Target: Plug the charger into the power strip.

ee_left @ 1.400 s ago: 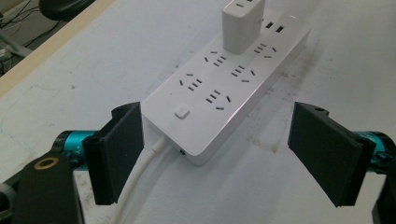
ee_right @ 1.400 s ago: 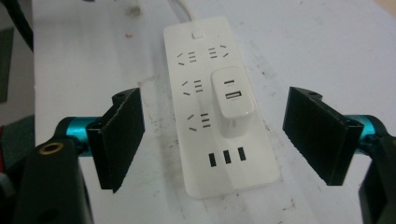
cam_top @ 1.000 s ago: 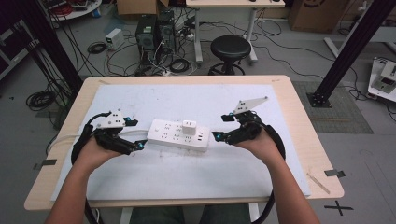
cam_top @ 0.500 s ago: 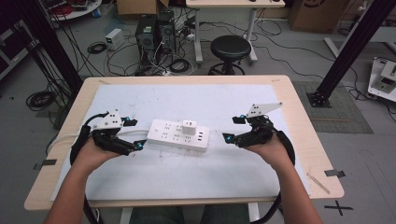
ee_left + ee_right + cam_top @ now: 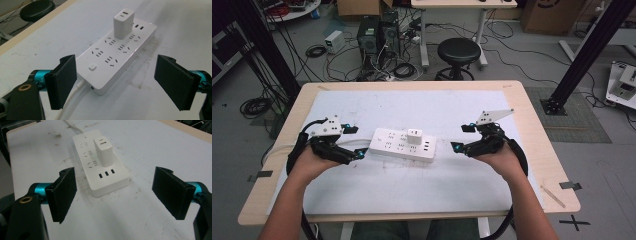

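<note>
A white power strip (image 5: 403, 145) is lying flat near the middle of the white mat (image 5: 412, 185) on the wooden table (image 5: 532, 125), with a white charger block (image 5: 415, 135) standing upright in one of its sockets beside three small ports; no brand mark or readable lettering is showing on either item. The left gripper (image 5: 354, 142) is sitting just beside the strip's cable end with its jaws spread wide and holding nothing. The right gripper (image 5: 462, 137) is hovering near the opposite end, apart from the strip, its jaws likewise spread and empty.
</note>
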Available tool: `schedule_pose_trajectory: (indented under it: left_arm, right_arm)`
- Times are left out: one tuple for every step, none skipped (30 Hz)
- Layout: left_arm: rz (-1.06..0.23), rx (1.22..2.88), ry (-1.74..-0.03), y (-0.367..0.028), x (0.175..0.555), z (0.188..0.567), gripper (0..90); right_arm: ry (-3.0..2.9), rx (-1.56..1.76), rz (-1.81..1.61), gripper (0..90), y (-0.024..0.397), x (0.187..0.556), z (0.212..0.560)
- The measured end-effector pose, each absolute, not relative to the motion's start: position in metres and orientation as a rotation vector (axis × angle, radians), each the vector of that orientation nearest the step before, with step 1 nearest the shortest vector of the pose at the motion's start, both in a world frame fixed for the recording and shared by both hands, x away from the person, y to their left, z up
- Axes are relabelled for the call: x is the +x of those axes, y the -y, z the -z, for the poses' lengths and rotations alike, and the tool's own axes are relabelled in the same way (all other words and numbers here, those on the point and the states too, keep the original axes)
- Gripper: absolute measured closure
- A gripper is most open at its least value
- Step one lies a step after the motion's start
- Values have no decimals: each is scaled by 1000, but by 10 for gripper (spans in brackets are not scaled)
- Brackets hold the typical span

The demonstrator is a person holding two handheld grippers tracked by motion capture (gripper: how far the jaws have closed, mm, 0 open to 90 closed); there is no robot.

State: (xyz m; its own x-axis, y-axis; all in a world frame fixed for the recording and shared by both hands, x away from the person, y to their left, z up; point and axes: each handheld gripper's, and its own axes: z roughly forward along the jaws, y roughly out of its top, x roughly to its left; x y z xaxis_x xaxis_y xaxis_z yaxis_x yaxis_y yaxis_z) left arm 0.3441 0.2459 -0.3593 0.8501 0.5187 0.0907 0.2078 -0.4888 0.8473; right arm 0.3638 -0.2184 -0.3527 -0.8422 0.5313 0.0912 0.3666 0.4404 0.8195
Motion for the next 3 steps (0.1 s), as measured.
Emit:
schedule_pose_trajectory:
  left_arm:
    - [-420,2086,-530,-246,344,360,184]
    - [-420,2086,-530,-246,344,360,184]
    - [-419,2090,-531,-246,344,361,184]
  right_arm:
    - [-2508,796,-1358,203,218,364,352]
    - [-2508,796,-1358,203,218,364,352]
    - [-2504,797,-1357,203,218,363,352]
